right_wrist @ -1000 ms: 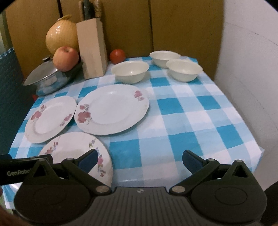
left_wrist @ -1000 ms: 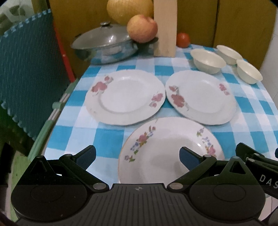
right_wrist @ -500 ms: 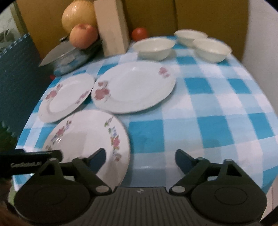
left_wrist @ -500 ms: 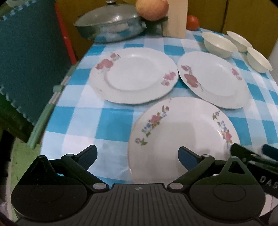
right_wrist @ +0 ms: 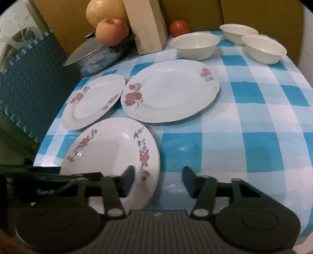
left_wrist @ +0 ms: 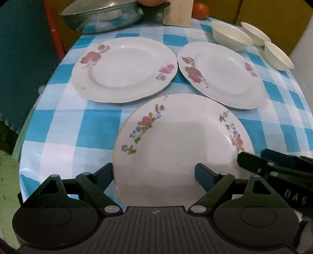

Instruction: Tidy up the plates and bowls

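Both tongs gape open over the flowered plate [left_wrist: 182, 148] at the tabletop's near edge — left tongs [left_wrist: 154, 173] straddling its rim, right tongs [right_wrist: 158, 181] beside it. Best to slide one finger under the rim and close gently — glazed plates likely slip.

Three plates lie on the bench [left_wrist: 58, 125]: one lower centre [left_wrist: 182, 148], one upper left [left_wrist: 123, 68], one upper right [left_wrist: 223, 74]. Three bowls [left_wrist: 231, 35] sit at far upper right, the pan [left_wrist: 101, 15] at top left.
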A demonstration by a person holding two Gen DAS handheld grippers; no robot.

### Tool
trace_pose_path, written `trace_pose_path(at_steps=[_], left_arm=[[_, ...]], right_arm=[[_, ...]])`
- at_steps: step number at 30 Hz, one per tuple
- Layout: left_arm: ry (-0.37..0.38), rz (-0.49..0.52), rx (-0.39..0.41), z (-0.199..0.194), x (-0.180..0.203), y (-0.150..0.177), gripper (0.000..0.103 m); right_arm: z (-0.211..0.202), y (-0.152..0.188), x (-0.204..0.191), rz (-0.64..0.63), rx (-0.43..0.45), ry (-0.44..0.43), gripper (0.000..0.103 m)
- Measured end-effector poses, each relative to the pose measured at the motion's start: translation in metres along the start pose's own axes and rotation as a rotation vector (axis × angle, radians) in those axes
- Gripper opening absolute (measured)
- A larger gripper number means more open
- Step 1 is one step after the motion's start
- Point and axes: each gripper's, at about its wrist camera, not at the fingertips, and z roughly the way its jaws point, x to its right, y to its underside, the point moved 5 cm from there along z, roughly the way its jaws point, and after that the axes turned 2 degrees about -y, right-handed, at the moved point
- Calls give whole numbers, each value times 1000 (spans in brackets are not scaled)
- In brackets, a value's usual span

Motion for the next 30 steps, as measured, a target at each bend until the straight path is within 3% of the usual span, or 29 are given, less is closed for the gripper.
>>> trace_pose_path(at_steps=[3, 4, 14, 30], left_arm=[[3, 5, -1, 0, 1, 0, 92], [6, 11, -1, 0, 2, 0, 92], [0, 58, 31, -3, 18, 0, 92], [58, 157, 18, 0, 46, 6, 93]], right_arm=[[1, 2, -1, 22, -23, -63, 24], [1, 2, -2, 15, -19, -56, 24], [-7, 8, 2, 27, -32, -29, 22], [-13, 1, 22, 16, -39, 44, 22]])
